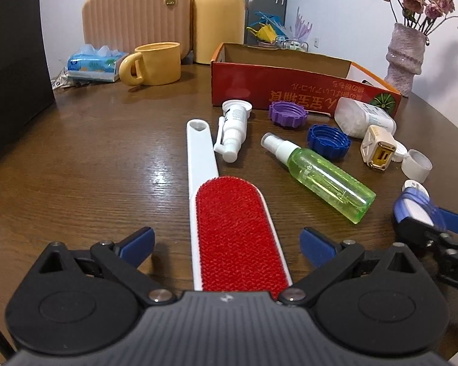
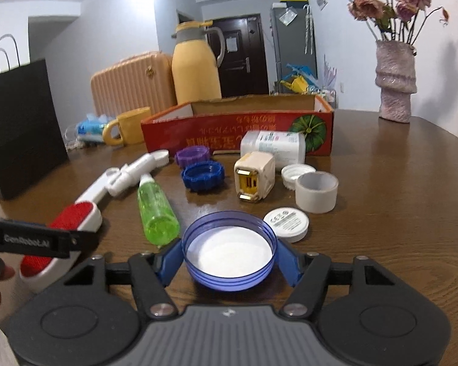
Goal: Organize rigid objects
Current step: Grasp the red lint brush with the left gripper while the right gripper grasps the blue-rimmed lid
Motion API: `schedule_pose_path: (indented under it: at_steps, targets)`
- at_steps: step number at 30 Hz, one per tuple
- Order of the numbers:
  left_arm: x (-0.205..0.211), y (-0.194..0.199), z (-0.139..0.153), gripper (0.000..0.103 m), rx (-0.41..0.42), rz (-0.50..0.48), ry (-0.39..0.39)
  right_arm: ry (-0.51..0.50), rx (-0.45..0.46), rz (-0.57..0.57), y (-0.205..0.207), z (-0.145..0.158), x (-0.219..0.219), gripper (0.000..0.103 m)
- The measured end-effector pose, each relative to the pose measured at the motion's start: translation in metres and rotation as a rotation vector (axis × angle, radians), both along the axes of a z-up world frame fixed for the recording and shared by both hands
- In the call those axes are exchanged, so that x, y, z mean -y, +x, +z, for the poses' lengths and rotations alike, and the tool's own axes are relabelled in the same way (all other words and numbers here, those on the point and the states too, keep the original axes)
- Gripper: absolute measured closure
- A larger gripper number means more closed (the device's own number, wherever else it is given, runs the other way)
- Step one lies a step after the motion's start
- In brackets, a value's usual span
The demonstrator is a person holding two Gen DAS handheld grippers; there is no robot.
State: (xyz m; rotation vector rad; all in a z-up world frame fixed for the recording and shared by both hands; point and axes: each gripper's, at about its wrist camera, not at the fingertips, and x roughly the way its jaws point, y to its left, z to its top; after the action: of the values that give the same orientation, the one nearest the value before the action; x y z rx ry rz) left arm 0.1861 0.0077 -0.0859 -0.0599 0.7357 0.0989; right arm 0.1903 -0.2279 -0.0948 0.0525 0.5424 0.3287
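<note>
Step as we judged it: right gripper (image 2: 229, 259) picking translucent blue round plastic lid (image 2: 229, 254), open side up on brown wooden table (image 2: 381, 213). We'd keep pads square on rim, squeeze lightly, lift straight toward red cardboard box (image 2: 238, 134) at far side. Right pads sat against lid rim, half-closed, gripping lid. Left gripper (image 1: 227, 241) was wide open, straddling red-and-white lint brush (image 1: 238, 238), not touching.
</note>
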Motion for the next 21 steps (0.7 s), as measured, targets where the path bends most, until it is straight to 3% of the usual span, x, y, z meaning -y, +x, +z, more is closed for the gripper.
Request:
schedule_pose_path:
  at_steps: [6, 11, 13, 21]
  targets:
    - [-0.002, 0.003, 0.000, 0.007, 0.004, 0.014, -0.008, 0.012, 0.021, -0.015, -0.004, 0.006, 0.005, 0.038]
    - [0.000, 0.004, -0.002, 0.028, -0.011, 0.020, -0.003, 0.017, 0.032, -0.017, -0.009, 0.009, 0.007, 0.038]
    - [0.002, 0.003, -0.002, 0.044, -0.003, 0.021, 0.003, 0.020, 0.035, -0.018, -0.011, 0.011, 0.007, 0.038]
    - [-0.004, -0.003, 0.001, 0.046, 0.019, 0.038, -0.007, 0.021, 0.058, -0.023, -0.015, 0.019, 0.008, 0.038]
